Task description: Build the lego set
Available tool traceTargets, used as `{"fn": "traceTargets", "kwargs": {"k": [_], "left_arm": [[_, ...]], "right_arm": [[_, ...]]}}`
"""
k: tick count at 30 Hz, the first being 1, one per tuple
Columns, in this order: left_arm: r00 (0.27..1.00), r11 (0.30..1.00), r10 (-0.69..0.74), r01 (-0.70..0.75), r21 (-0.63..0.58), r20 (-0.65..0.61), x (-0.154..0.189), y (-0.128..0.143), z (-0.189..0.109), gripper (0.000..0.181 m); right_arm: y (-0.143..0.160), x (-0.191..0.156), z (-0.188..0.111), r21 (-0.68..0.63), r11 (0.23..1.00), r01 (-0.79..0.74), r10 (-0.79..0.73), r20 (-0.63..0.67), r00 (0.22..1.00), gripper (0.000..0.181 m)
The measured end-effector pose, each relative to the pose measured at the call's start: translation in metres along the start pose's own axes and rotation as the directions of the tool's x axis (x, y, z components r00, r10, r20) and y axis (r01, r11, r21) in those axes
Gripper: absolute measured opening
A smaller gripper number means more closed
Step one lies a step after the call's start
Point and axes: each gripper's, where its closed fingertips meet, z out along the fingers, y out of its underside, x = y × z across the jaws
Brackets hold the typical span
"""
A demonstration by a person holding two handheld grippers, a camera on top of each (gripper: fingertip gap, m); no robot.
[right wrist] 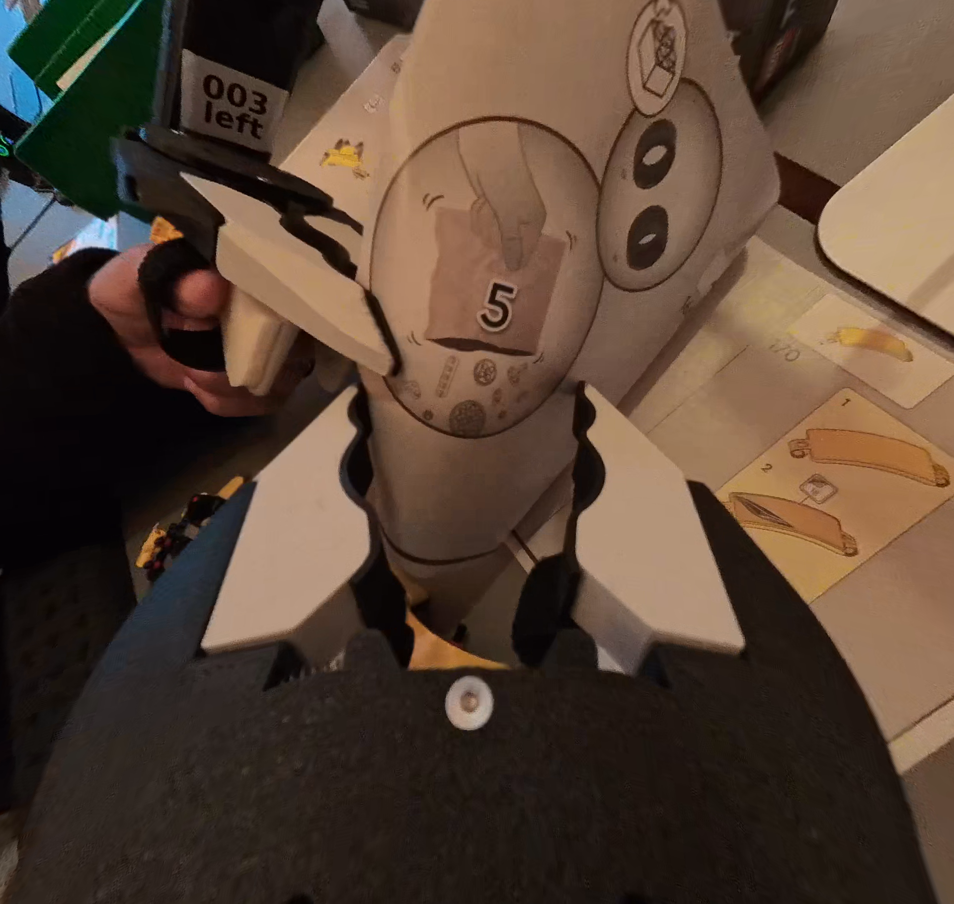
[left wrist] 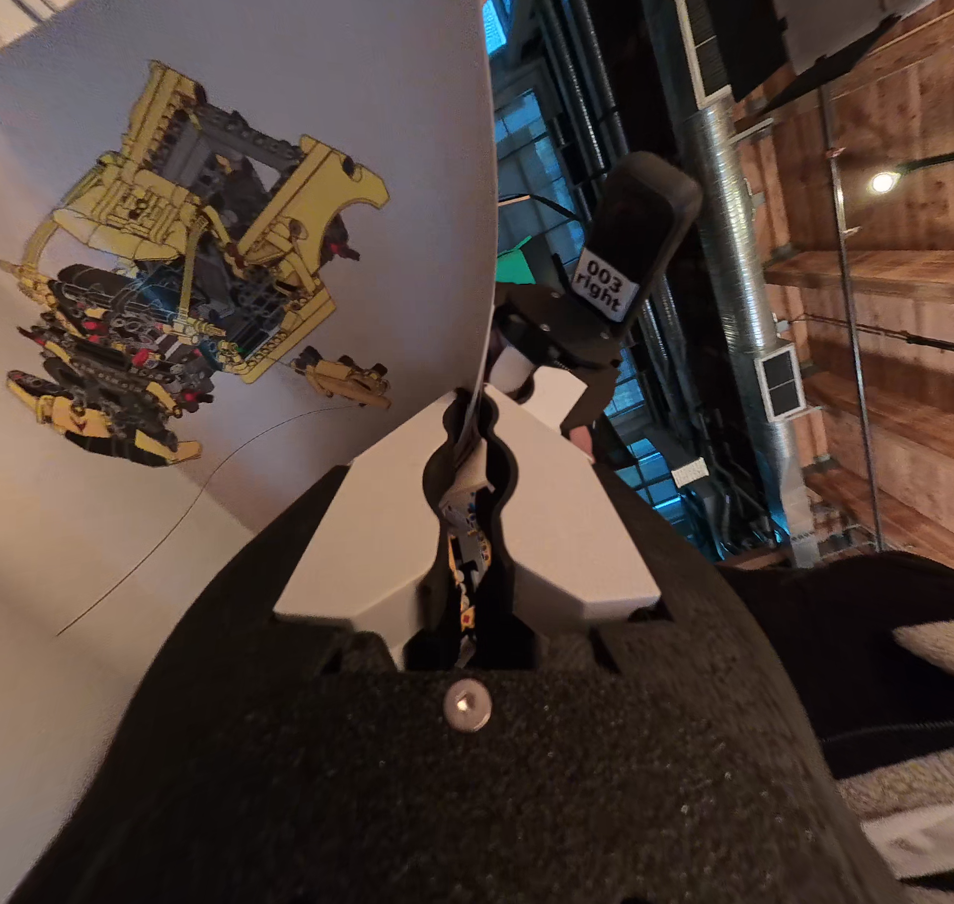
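Note:
My left gripper [left wrist: 471, 417] is shut on the edge of a lifted page [left wrist: 289, 79] of the lego instruction booklet; that side shows a drawing of a yellow vehicle. In the right wrist view the left gripper [right wrist: 384, 350] pinches the same page [right wrist: 516, 104], which stands up from the open booklet [right wrist: 805, 471]. My right gripper [right wrist: 470, 409] is open, and the lower part of the page passes between its white fingers [right wrist: 619, 466]. The right gripper also shows in the left wrist view [left wrist: 537, 388], behind the page. A partly built yellow and black lego model [right wrist: 173, 538] lies at lower left.
A person's hand [right wrist: 170, 321] holds the left gripper's handle. A green box [right wrist: 88, 53] stands at the top left, with dark boxes [right wrist: 790, 12] along the back. A white board [right wrist: 903, 239] lies at the right. The left wrist view points up at ducts and a wooden ceiling [left wrist: 877, 363].

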Motion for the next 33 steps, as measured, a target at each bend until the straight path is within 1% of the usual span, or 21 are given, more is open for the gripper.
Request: {"fn": "traceTargets", "kwargs": {"k": [5,7,9,14,15,18,20,21,22,24,25,26,27,29,31,33], "left_arm": [[0.999,1.000,0.016,-0.017,-0.018,-0.051,0.006,0.002,0.000,0.004],[0.999,1.000,0.021,-0.022,-0.019,-0.050,0.005,0.003,0.001,0.005],[0.999,1.000,0.022,-0.022,-0.013,-0.033,0.003,0.002,0.000,0.005],[1.000,1.000,0.014,-0.014,-0.001,-0.025,0.000,0.000,-0.004,0.005],[1.000,1.000,0.018,-0.018,-0.003,-0.014,-0.002,0.000,-0.004,0.000],[0.997,0.999,0.025,-0.023,-0.026,0.075,-0.015,0.002,-0.008,0.000],[0.993,1.000,0.011,-0.008,-0.028,0.114,-0.020,0.001,-0.016,0.000],[0.989,0.999,0.001,0.004,-0.037,0.148,-0.024,0.001,-0.022,0.000],[0.982,0.999,-0.001,0.011,-0.049,0.191,-0.029,0.001,-0.030,0.000],[0.962,0.998,0.008,0.010,-0.064,0.272,-0.035,-0.001,-0.049,0.000],[0.950,0.997,0.017,0.006,-0.073,0.311,-0.035,-0.003,-0.060,0.000],[0.937,0.997,0.039,-0.012,-0.079,0.347,-0.033,-0.005,-0.073,0.000],[0.920,0.996,0.063,-0.031,-0.089,0.388,-0.030,-0.006,-0.086,0.000],[0.863,0.988,0.111,-0.044,-0.145,0.493,-0.031,-0.002,-0.118,0.000],[0.783,0.975,0.172,-0.048,-0.217,0.598,-0.033,0.001,-0.155,0.000],[0.705,0.959,0.225,-0.040,-0.280,0.672,-0.034,0.000,-0.191,0.000]], "right_arm": [[-0.002,0.006,-0.014,0.060,0.994,-0.091,0.085,0.095,0.992,0.074],[-0.004,0.006,-0.018,0.088,0.988,-0.125,0.112,0.137,0.984,0.071],[-0.002,0.010,-0.021,0.093,0.984,-0.149,0.134,0.150,0.979,0.069],[0.004,0.022,-0.029,0.100,0.980,-0.170,0.155,0.141,0.978,0.062],[0.006,0.024,-0.031,0.096,0.980,-0.176,0.163,0.135,0.977,0.061],[0.016,0.036,-0.041,0.069,0.980,-0.189,0.182,0.093,0.979,0.061],[0.022,0.048,-0.053,0.052,0.980,-0.194,0.192,0.029,0.981,0.062],[0.028,0.057,-0.062,0.031,0.981,-0.191,0.192,-0.032,0.981,0.063],[0.037,0.069,-0.072,-0.005,0.982,-0.191,0.189,-0.129,0.973,0.070],[0.057,0.091,-0.096,-0.104,0.979,-0.174,0.133,-0.319,0.938,0.059],[0.060,0.097,-0.105,-0.128,0.978,-0.164,0.104,-0.380,0.919,0.058],[0.057,0.094,-0.107,-0.127,0.981,-0.144,0.086,-0.381,0.921,0.058],[0.050,0.086,-0.100,-0.111,0.987,-0.115,0.070,-0.347,0.935,0.059],[0.040,0.070,-0.074,-0.113,0.994,-0.008,-0.020,-0.245,0.969,0.064],[0.039,0.065,-0.045,-0.150,0.983,0.105,-0.130,-0.170,0.977,0.080],[0.037,0.067,-0.023,-0.176,0.954,0.243,-0.265,-0.116,0.957,0.095]]}}
